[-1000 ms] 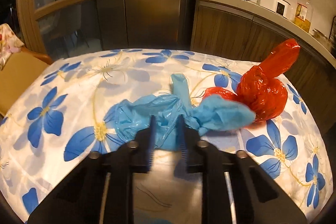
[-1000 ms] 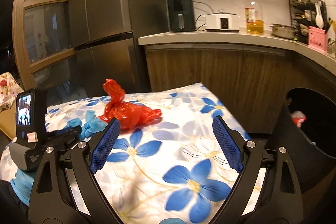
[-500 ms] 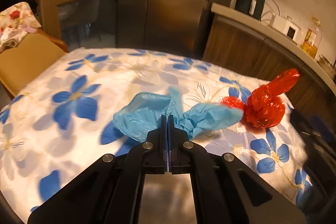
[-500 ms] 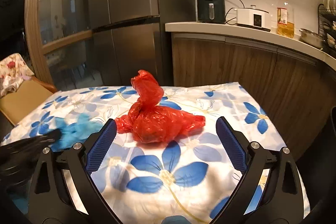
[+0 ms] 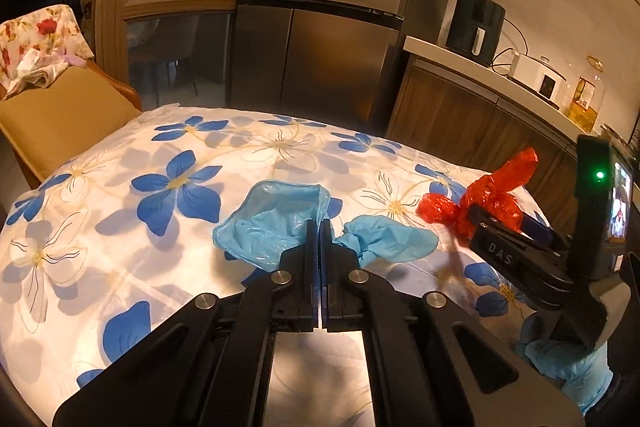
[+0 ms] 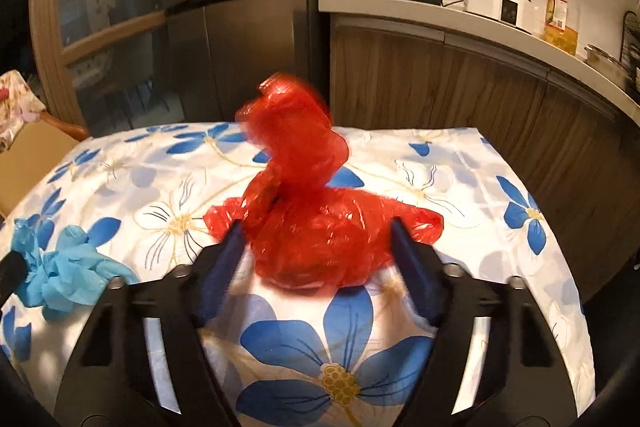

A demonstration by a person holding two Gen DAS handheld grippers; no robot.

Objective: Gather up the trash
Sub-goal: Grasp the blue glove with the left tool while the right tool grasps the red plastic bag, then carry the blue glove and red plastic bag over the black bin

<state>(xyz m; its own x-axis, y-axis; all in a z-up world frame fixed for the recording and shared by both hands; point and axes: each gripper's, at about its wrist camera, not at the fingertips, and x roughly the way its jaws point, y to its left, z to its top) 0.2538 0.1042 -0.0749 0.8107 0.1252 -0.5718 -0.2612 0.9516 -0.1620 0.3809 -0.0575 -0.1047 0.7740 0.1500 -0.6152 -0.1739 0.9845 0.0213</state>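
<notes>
Your left gripper (image 5: 319, 227) is clamped fully together on the crumpled blue plastic bag (image 5: 276, 223), pinching it where the two bunched halves meet, out in the middle of the table (image 5: 100, 235) with its blue-flowered cloth. Your right gripper (image 6: 316, 239) straddles the red plastic bag (image 6: 316, 223); its jaws have just been closing in with the bag between them, and each blue pad sits right at the bag's side, though you cannot tell from the blurred right wrist view whether the pads already press on it. That red bag rests on the cloth near the table's far edge, toward the right corner by the wooden cabinets (image 6: 460, 95), with its twisted neck sticking up. Seen from the left wrist, the red bag lies just beside the right end of the blue one.
</notes>
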